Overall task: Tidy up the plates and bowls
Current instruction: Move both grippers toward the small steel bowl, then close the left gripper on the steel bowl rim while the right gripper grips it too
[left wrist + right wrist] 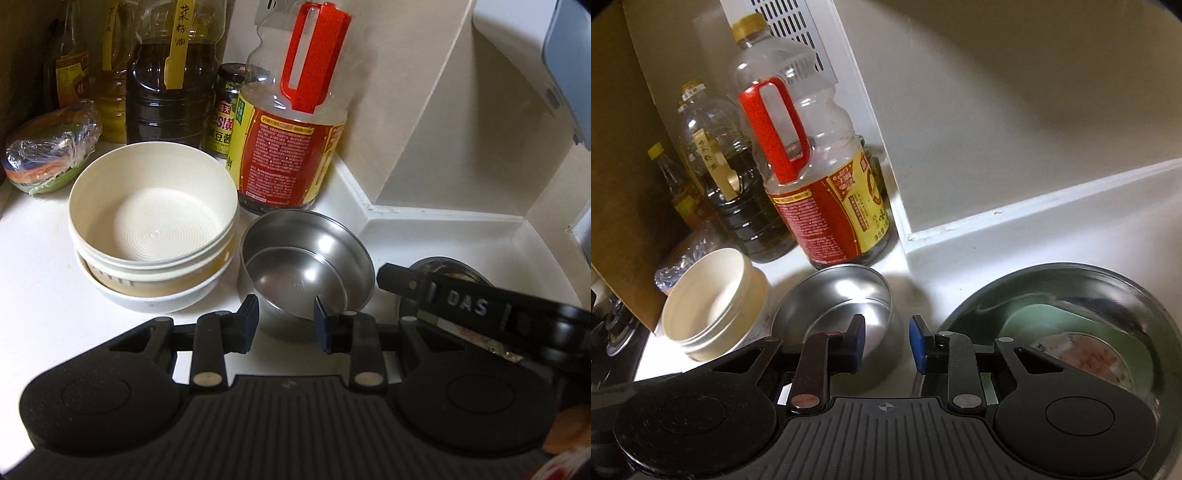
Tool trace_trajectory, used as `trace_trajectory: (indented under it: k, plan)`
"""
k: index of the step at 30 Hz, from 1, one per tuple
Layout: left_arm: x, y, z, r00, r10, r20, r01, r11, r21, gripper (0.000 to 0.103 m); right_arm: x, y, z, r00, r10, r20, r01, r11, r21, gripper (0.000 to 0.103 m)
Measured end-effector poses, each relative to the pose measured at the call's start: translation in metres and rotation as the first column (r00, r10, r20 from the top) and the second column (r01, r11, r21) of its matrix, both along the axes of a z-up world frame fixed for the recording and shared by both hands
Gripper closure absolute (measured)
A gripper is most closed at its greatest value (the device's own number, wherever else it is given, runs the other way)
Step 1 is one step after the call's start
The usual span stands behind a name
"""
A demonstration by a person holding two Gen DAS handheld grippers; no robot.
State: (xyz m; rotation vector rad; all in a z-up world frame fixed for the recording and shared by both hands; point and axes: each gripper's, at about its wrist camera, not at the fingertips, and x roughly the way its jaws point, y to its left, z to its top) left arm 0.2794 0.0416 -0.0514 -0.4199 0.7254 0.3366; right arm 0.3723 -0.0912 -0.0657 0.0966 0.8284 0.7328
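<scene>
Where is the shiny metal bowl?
In the left wrist view the metal bowl stands mid-counter, right of the cream bowl, before the red-handled bottle.

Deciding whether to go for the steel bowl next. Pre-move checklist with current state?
1. Left tongs straddle the steel bowl near rim: ok, one finger outside, the other inside.
2. Left pads pressing the wall: not ok, gap shows.
3. Right tongs empty: ok, nothing between the pads.
4. Steel bowl upright, empty: ok.
5. Clearance to the cream bowl stack: ok, apart; the soy sauce bottle stands close behind.
6. Steel basin has room: cannot tell, a green dish lies in it and the tongs hide part.
</scene>
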Motion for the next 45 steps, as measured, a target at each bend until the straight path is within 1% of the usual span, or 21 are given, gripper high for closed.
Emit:
trace_trajectory:
  k: [7, 14, 15, 18, 23, 29, 36, 38, 42, 45]
  plan:
    - [0.005, 0.002, -0.003, 1.000, -0.008, -0.006, 0.008, 1.000, 0.008, 0.075, 0.015, 0.014, -0.011, 1.000, 0.005, -0.012, -0.006, 1.000, -0.022, 0.084]
    - [0.006, 0.005, -0.005, 1.000, -0.015, -0.023, 0.015, 1.000, 0.000, 0.075, 0.015, 0.019, -0.014, 1.000, 0.014, -0.014, -0.015, 0.999, -0.044, 0.097]
    - [0.005, 0.006, -0.005, 1.000, -0.016, -0.023, 0.016, 1.000, 0.001, 0.075, 0.014, 0.020, -0.013, 1.000, 0.016, -0.013, -0.017, 0.999, -0.050, 0.097]
    - [0.004, 0.007, -0.005, 0.999, -0.023, -0.026, 0.023, 1.000, 0.000, 0.075, 0.010, 0.021, -0.011, 1.000, 0.023, -0.013, -0.024, 0.997, -0.074, 0.097]
    - [-0.002, 0.009, -0.004, 0.999, -0.034, -0.029, 0.034, 0.999, 0.004, 0.075, 0.001, 0.015, -0.008, 0.998, 0.035, -0.043, -0.039, 0.996, -0.086, 0.097]
    - [-0.011, 0.013, -0.002, 0.997, -0.063, -0.045, 0.063, 0.998, 0.015, 0.075, -0.013, 0.005, -0.005, 0.994, 0.063, -0.091, -0.070, 0.995, -0.071, 0.097]
    - [-0.017, 0.017, -0.004, 0.991, -0.113, -0.077, 0.116, 0.992, 0.042, 0.075, -0.029, -0.005, 0.001, 0.986, 0.114, -0.119, -0.120, 0.992, -0.046, 0.099]
    - [-0.017, 0.019, -0.006, 0.990, -0.111, -0.086, 0.115, 0.992, 0.047, 0.075, -0.031, -0.008, 0.003, 0.988, 0.102, -0.118, -0.107, 0.994, -0.037, 0.099]
    - [-0.015, 0.022, -0.007, 0.991, -0.104, -0.079, 0.107, 0.994, 0.036, 0.075, -0.025, -0.012, 0.005, 0.991, 0.041, -0.124, -0.043, 0.999, -0.011, 0.098]
    - [-0.012, 0.021, -0.008, 0.992, -0.097, -0.079, 0.101, 0.994, 0.043, 0.075, -0.019, -0.008, 0.006, 0.994, 0.040, -0.105, -0.041, 0.999, -0.008, 0.097]
